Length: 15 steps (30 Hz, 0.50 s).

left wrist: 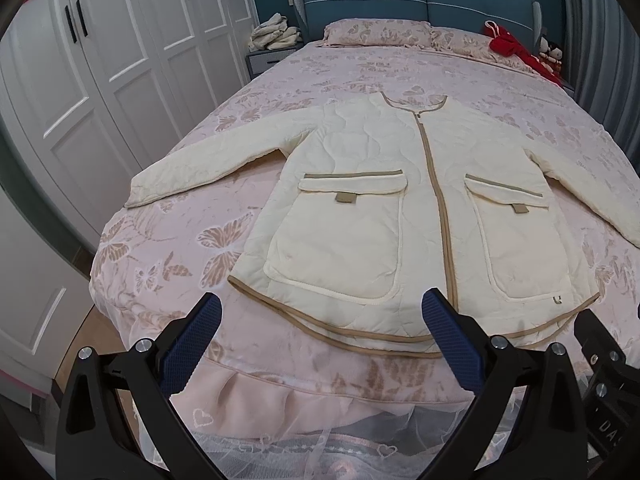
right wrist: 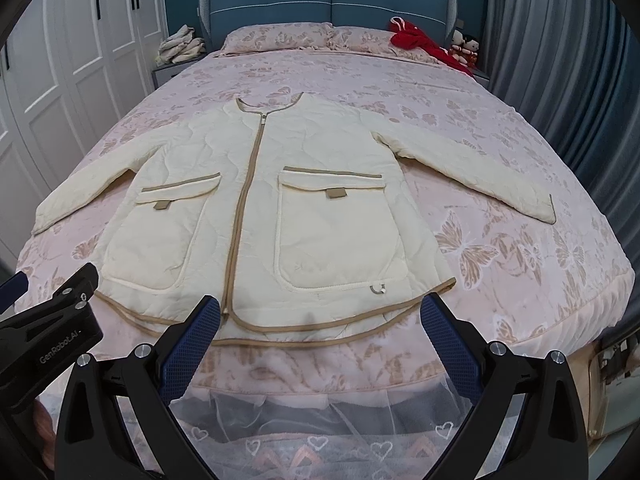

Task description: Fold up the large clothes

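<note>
— Since the cream quilted jacket [left wrist: 384, 216] is lying flat and zipped, front up, in the middle of the pink butterfly bedspread [left wrist: 168, 240], where would you start?

— With a sleeve, I'd judge. From the left wrist view the left sleeve [left wrist: 208, 164] runs out toward nine o'clock, its cuff well apart from the body. The right sleeve [right wrist: 472, 176] stretches toward three o'clock in the right wrist view. Take one cuff, carry it across the chest so it lies over the zipper [right wrist: 244, 216], then mirror that with the other.

— Anything to watch?

— Pinch only the cuff, not the bedspread beneath. The padding looks thick and springy, so lay the sleeve down flat and press it, or it may slide back. Keep the tan-trimmed hem [left wrist: 344, 328] straight at six o'clock, since it sets the line for the later fold.

— And the claws right now?

— Both are spread wide and holding nothing. The left gripper [left wrist: 320, 336] hovers over the hem at six o'clock, its blue pads [left wrist: 192, 344] apart with bare bedspread and hem between them; whether they brush the cloth I cannot tell. The right gripper [right wrist: 320, 336] is the same, poised over the hem just right of the zipper's foot.

— So nothing is folded yet?

— Nothing that I can see; both pockets [right wrist: 336, 232] show fully.
</note>
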Available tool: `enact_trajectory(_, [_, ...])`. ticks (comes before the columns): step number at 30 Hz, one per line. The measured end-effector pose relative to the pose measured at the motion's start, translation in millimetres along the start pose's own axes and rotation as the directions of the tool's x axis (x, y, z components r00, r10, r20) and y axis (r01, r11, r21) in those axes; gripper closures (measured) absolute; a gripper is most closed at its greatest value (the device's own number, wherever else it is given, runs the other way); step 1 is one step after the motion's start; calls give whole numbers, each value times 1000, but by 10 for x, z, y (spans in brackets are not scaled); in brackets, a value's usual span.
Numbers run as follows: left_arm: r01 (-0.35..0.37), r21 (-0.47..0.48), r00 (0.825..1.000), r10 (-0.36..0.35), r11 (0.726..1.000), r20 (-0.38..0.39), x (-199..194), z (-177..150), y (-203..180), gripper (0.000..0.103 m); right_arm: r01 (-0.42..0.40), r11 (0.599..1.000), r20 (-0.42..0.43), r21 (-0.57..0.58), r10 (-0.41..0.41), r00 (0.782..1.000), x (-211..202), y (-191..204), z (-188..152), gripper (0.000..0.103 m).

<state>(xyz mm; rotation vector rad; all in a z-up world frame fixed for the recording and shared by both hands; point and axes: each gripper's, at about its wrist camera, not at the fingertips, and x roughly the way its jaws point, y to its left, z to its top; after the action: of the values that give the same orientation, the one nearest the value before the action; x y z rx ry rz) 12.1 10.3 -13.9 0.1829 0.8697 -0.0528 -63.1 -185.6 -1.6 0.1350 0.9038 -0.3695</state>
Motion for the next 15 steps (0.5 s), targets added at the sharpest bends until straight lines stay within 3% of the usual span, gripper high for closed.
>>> enact_trajectory(6, [22, 2, 1000, -22, 1000, -16, 159, 93, -42, 5, -29, 996, -5, 89, 30, 1000, 264, -372, 149, 5])
enact_trajectory(10, [5, -14, 1000, -5, 1000, -19, 316, 192, -38, 5, -38, 968, -14, 249, 43, 999, 616, -1049, 339, 5])
enact_trajectory(15, [-34, -39, 998, 32, 999, -63, 632, 353, -47, 5, 67, 892, -43, 447, -54, 998, 1141, -2142, 525, 5])
